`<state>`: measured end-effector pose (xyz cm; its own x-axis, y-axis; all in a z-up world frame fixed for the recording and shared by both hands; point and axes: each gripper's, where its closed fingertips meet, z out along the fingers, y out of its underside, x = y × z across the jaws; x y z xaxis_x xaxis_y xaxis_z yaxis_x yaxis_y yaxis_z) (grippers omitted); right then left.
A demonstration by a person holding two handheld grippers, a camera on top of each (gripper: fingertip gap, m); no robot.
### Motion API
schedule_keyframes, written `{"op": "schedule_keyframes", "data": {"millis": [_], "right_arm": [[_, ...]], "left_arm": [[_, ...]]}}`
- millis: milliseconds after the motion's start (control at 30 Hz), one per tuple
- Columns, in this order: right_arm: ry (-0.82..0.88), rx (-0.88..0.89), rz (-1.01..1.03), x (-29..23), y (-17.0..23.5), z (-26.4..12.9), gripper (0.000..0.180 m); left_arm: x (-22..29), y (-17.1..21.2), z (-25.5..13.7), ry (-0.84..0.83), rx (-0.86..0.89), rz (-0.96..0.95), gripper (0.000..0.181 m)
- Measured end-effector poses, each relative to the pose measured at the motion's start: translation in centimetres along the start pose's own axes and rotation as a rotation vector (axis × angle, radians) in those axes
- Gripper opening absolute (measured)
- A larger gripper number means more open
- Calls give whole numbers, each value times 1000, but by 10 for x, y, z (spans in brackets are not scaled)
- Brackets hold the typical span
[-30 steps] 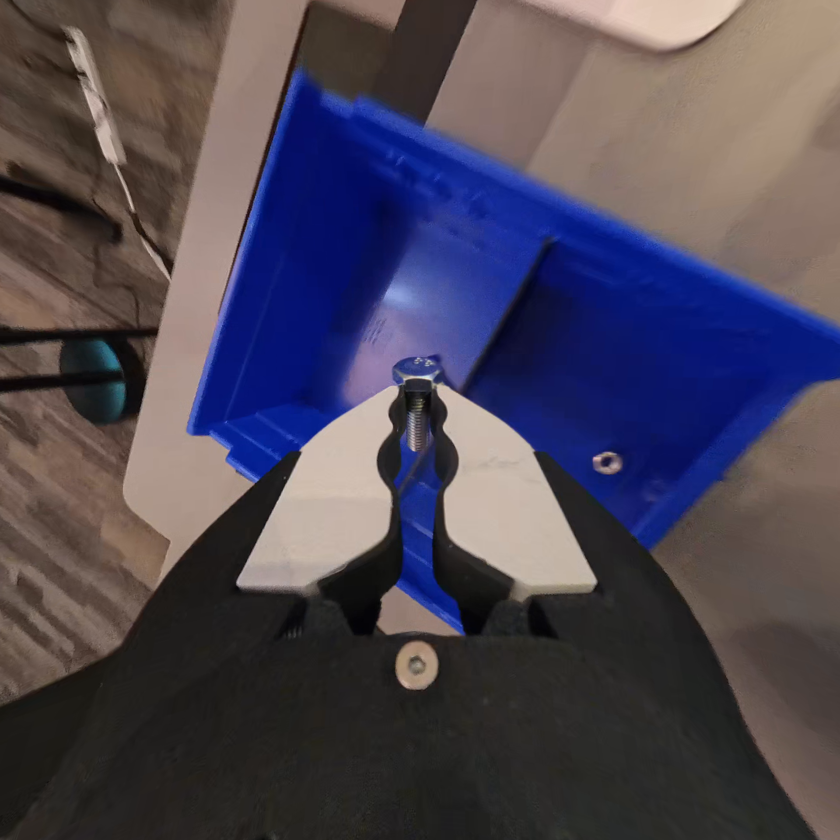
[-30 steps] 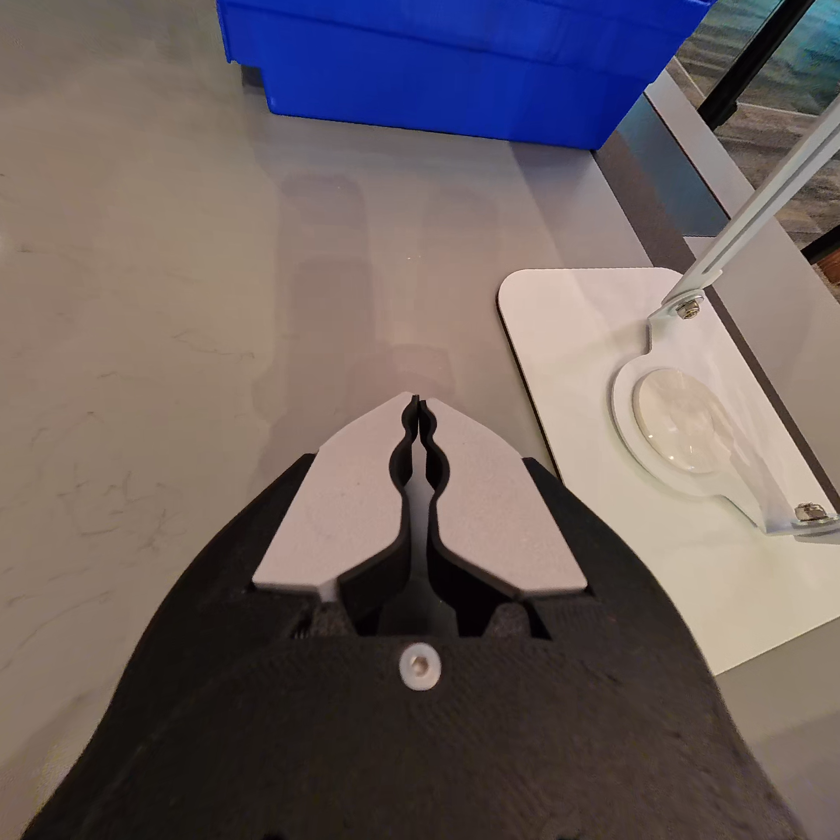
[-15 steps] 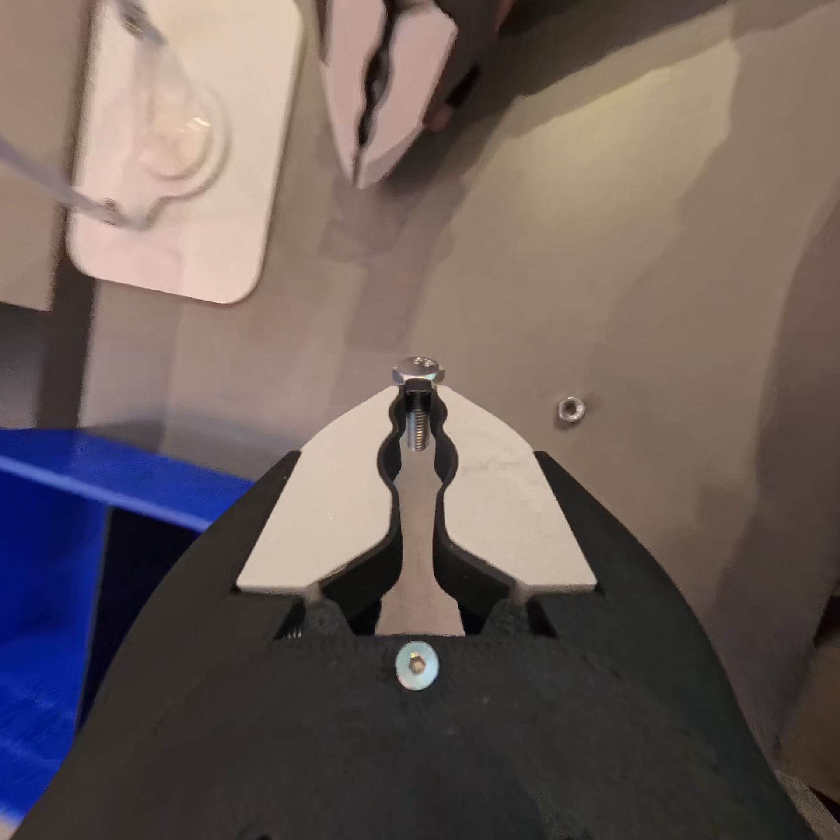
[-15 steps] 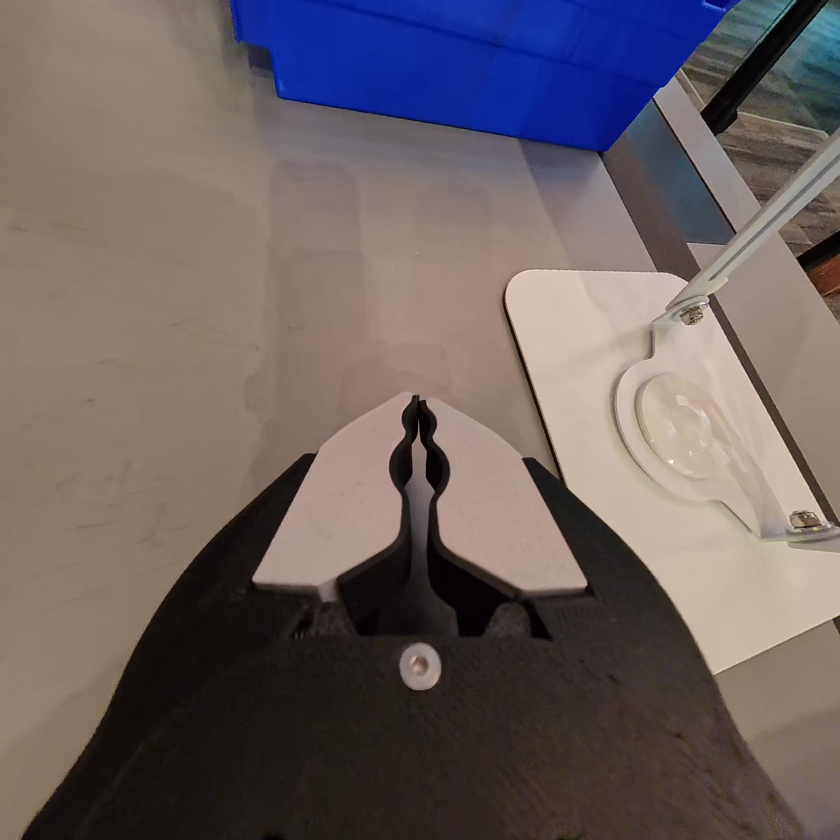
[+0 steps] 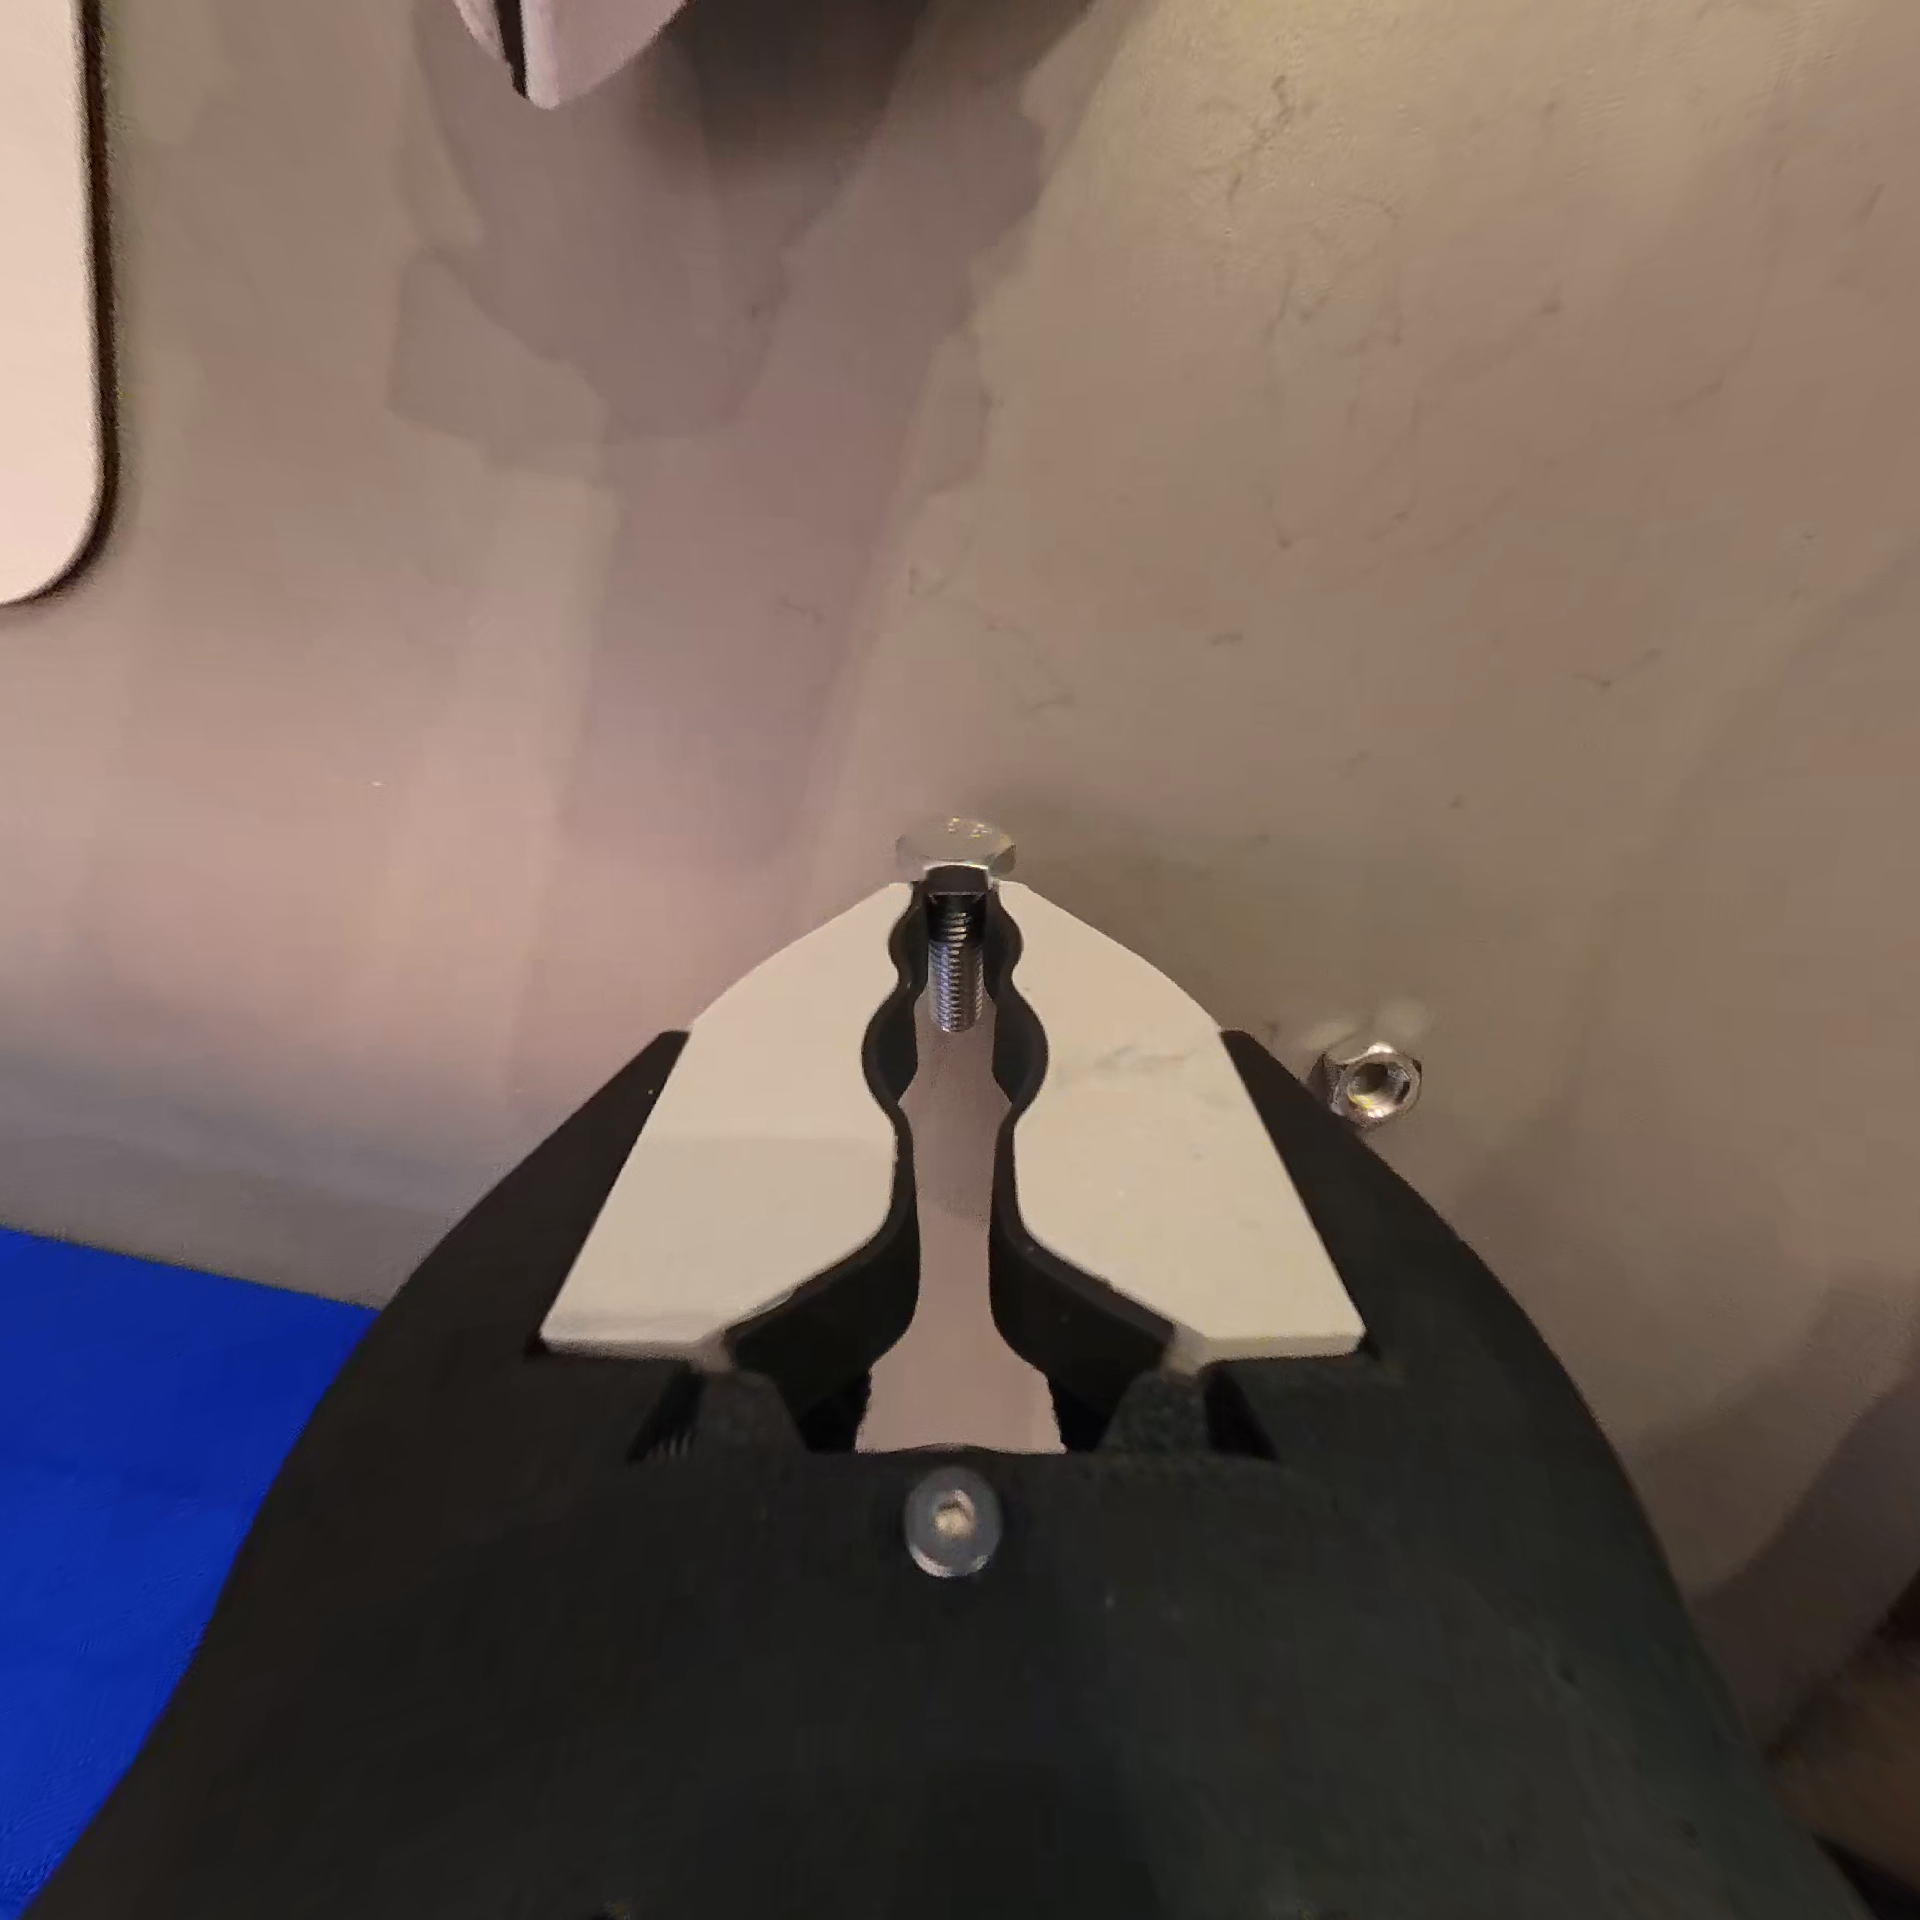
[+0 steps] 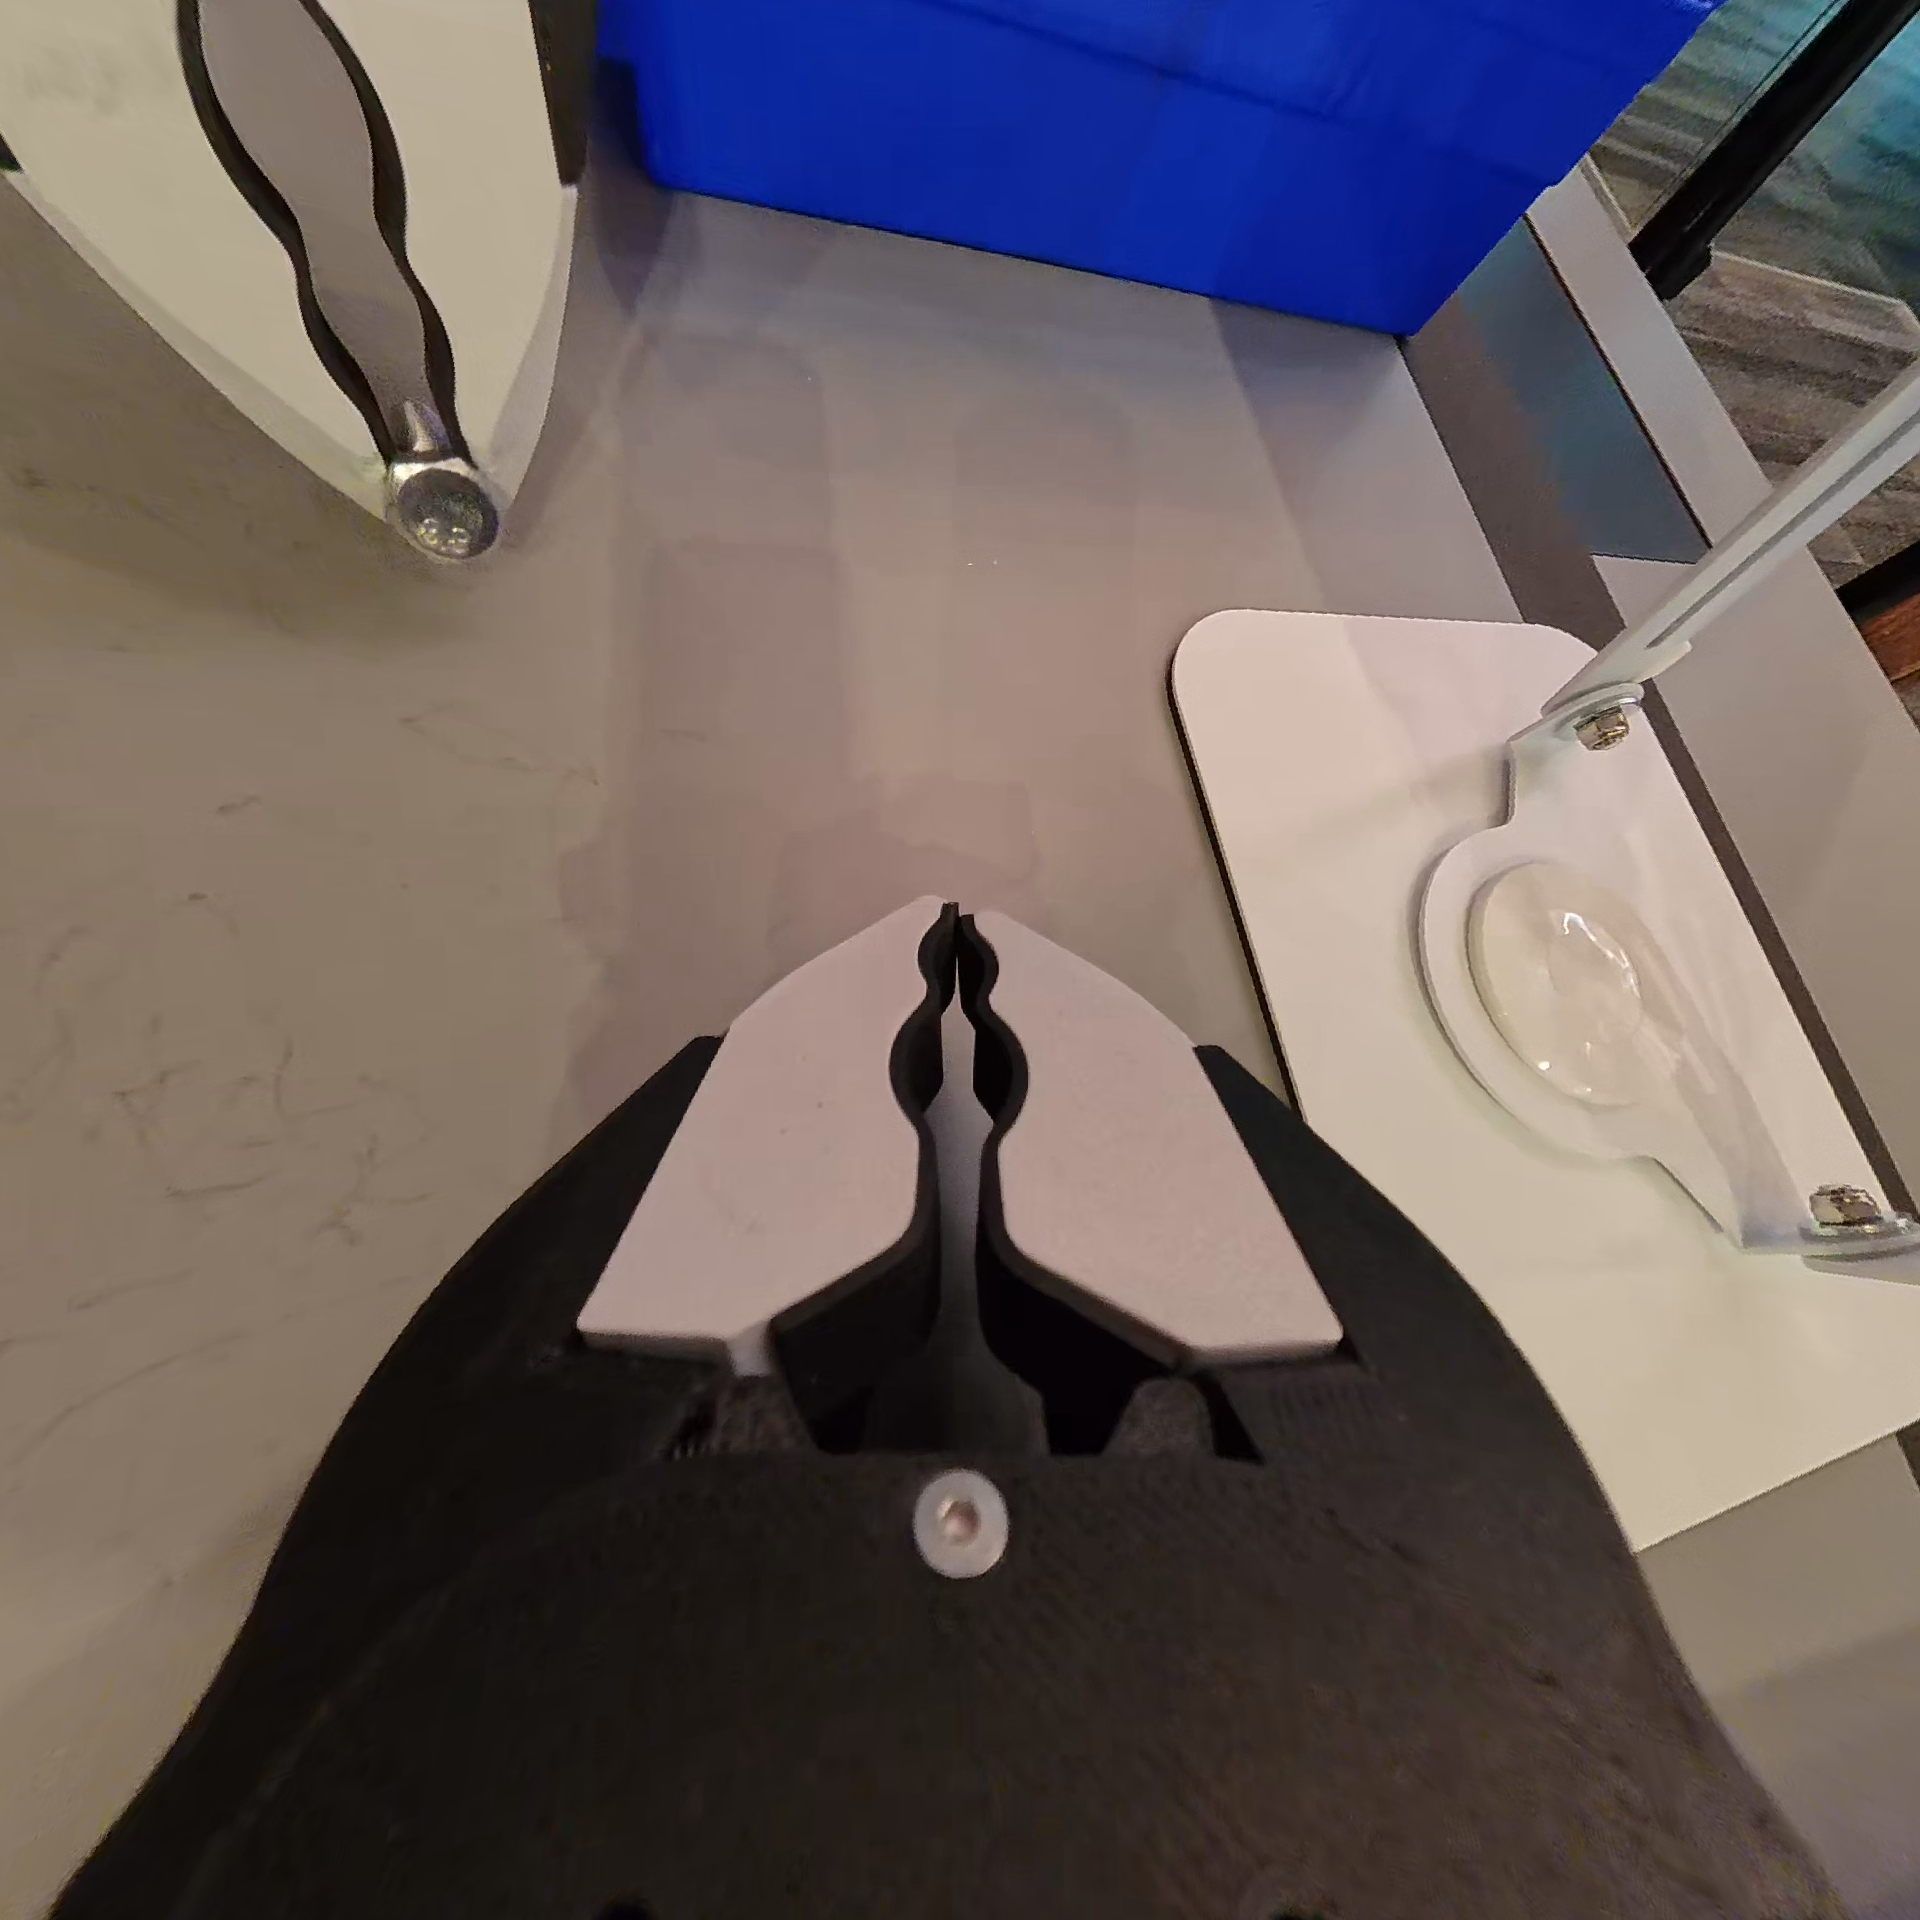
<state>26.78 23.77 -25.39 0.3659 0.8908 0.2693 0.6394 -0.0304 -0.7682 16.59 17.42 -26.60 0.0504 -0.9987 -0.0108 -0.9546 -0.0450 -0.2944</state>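
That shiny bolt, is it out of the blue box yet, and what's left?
Out: the left gripper grips the bolt over the grey table, away from the blue bin. The nut lies loose on the table. The right gripper is shut, empty.

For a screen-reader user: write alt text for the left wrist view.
The left gripper is shut on a hex bolt, head forward past the white fingers, above a grey marbled table. A loose hex nut lies on the table to the right; a blue bin shows at lower left and the other gripper's tip at top.
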Motion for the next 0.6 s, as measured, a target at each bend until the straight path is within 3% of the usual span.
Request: {"op": "schedule_keyframes", "data": {"millis": [433, 600], "right_arm": [[-1, -8, -7, 0, 1, 1, 0], [-2, -7, -6, 0, 1, 1, 0]], "left_arm": [[6, 9, 9, 49, -64, 14, 10], [3, 11, 7, 26, -62, 11, 29]]}}
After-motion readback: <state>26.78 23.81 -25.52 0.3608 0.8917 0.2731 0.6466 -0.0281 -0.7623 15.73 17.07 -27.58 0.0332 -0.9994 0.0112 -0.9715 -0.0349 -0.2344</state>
